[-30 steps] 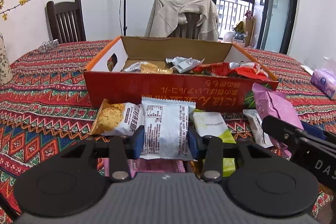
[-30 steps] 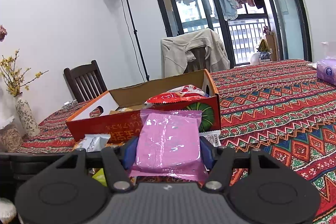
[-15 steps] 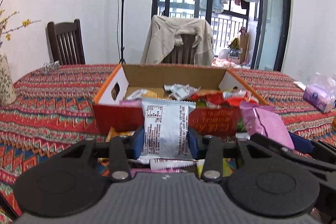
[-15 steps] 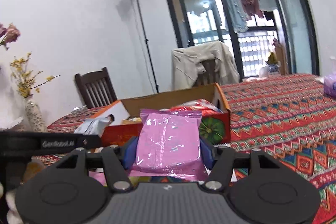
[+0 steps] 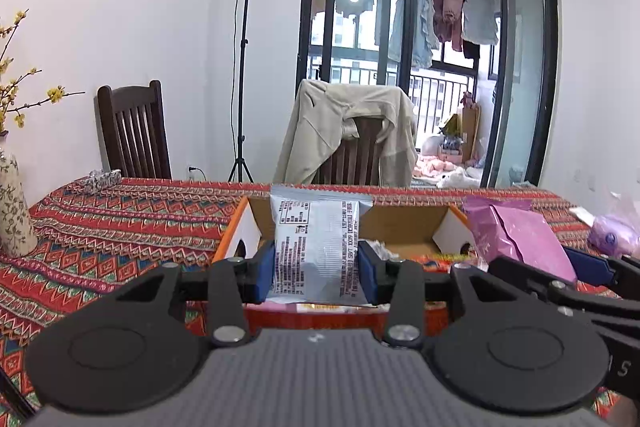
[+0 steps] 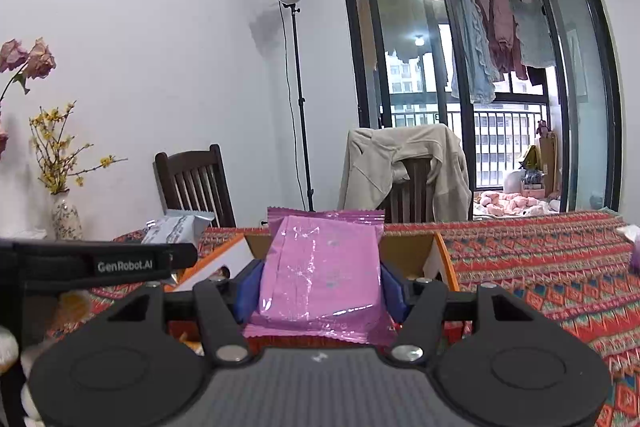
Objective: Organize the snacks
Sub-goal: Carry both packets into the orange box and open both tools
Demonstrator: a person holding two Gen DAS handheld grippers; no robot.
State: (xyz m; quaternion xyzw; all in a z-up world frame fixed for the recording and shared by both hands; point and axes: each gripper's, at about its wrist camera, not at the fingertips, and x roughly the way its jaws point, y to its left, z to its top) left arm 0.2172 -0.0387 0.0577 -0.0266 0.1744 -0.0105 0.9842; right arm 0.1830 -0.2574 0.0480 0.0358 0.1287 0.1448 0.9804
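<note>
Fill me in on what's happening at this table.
A person is sorting snacks with two handheld grippers. The left gripper is shut on a white packet, the right gripper on a pink packet. Both packets are held up in front of the open cardboard box, which already has snacks inside.

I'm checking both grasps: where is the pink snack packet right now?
The pink snack packet is clamped in the right gripper, held up in front of the open cardboard box; the left wrist view shows it right of the silver packet.
</note>
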